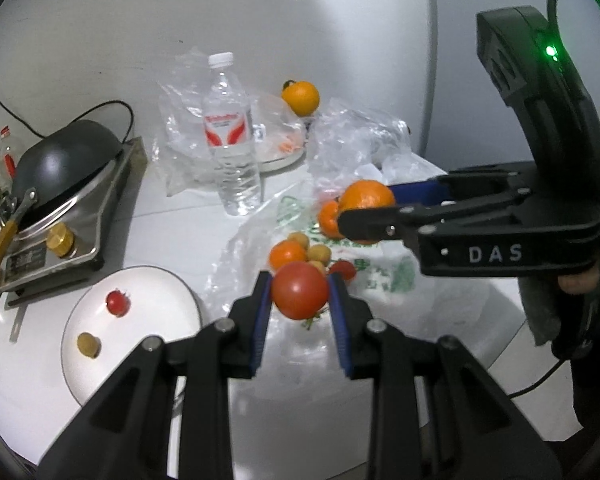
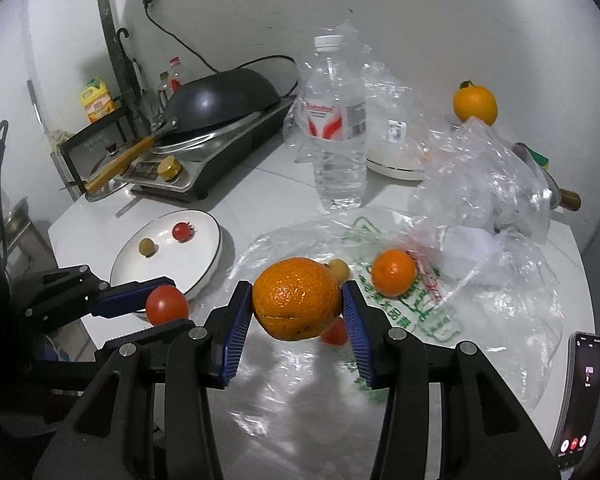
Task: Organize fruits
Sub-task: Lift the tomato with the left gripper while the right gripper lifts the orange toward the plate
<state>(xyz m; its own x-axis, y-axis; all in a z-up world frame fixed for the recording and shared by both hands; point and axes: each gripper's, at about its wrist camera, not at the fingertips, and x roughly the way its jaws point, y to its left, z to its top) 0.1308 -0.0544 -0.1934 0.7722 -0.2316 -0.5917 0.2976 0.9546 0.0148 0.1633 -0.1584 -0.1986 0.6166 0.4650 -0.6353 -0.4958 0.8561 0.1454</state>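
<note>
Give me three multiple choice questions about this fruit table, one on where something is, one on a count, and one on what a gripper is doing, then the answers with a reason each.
1. Where does the clear plastic water bottle with the white cap stand?
A. between the steel stove and the crumpled clear bags
B. on the white plate
C. lying on the printed bag

2. How many pieces of fruit lie on the round white plate with the dark rim?
A. none
B. two
C. five

3. What is the right gripper doing?
A. open over the plate
B. shut on a phone
C. shut on a large orange mandarin

Answers: 1 A, it stands upright with the stove to its left and the bags to its right. 2 B, one small red tomato and one small yellowish fruit. 3 C, both blue pads press its sides.
</note>
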